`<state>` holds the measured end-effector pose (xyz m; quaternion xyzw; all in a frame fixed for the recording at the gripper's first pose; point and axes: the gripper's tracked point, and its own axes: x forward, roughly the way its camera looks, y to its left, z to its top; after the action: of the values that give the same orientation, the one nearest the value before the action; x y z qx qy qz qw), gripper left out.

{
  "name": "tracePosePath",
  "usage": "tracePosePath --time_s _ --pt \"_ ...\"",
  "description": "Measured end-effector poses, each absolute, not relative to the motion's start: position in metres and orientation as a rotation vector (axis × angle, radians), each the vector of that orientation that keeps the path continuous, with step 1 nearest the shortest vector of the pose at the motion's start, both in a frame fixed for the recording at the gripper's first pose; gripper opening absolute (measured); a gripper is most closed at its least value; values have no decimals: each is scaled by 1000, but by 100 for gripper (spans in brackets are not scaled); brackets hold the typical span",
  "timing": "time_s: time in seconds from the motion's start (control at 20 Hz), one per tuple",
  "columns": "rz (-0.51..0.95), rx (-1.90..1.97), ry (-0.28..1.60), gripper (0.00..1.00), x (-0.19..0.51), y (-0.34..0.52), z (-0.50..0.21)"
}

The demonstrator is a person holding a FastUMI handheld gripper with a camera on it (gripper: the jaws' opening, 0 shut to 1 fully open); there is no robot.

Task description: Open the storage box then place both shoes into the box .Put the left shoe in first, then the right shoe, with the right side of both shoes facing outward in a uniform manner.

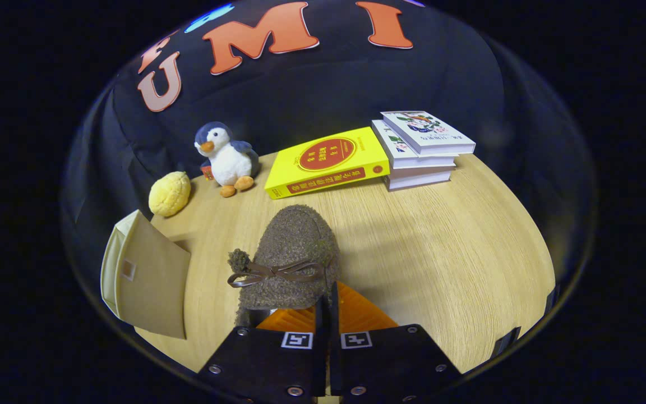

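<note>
The gripper [327, 306] points forward, its jaws pressed nearly together.

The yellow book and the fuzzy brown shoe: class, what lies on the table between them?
Nothing: in the gripper view, bare wooden table separates the yellow book from the shoe, which the gripper grips.

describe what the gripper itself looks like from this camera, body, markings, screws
The gripper shows two flat black plates side by side, parted by a narrow seam. Each carries a small square black-and-white marker near the seam and silver screws at its corners. Ribbed fingers run forward from the plates. No cable is visible.
</note>
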<state>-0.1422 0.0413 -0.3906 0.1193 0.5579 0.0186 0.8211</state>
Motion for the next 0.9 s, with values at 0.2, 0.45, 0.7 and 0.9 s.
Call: tracePosePath --time_s 0.2,0.45,0.7,0.9 --pt "71 260 1145 4 -122 77 -348" --pt "141 260 1127 4 -106 137 -303" --pt "250 255 1143 4 -102 220 -272" --pt "332 243 1163 4 -108 288 -259"
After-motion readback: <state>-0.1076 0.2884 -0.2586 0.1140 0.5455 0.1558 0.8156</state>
